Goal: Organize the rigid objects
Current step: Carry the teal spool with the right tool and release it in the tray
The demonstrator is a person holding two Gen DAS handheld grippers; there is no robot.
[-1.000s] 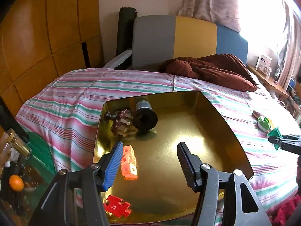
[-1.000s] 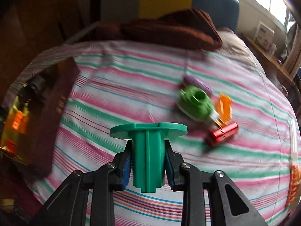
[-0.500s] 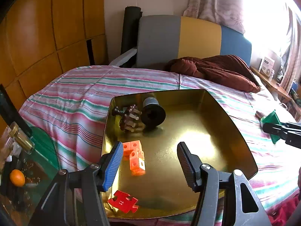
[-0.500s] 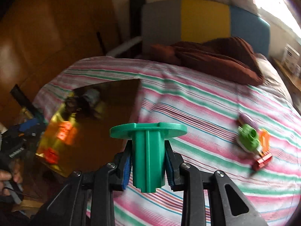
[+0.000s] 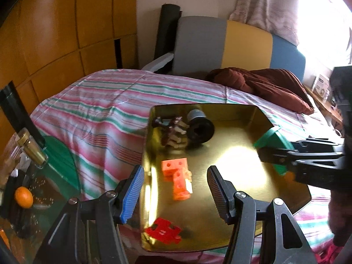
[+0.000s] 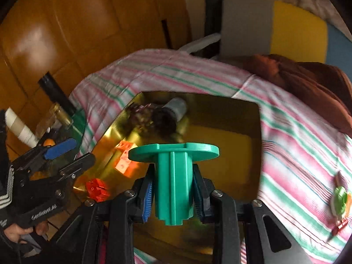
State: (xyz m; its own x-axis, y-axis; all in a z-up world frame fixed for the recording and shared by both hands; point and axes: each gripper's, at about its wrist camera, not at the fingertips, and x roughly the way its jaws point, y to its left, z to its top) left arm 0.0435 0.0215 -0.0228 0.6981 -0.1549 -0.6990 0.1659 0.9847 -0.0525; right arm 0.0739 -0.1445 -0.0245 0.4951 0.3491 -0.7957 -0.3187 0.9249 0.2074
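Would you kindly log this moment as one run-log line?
right gripper: shut on green spool, above gold tray | left gripper: open, empty | tray holds orange blocks, red puzzle piece

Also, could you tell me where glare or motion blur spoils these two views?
Left wrist view: the window washes out the upper right, and a bright glare patch sits on the gold tray; the orange blocks are slightly smeared. Right wrist view: tray contents and the striped bedspread are motion-blurred, while the green spool in the right gripper stays sharp.
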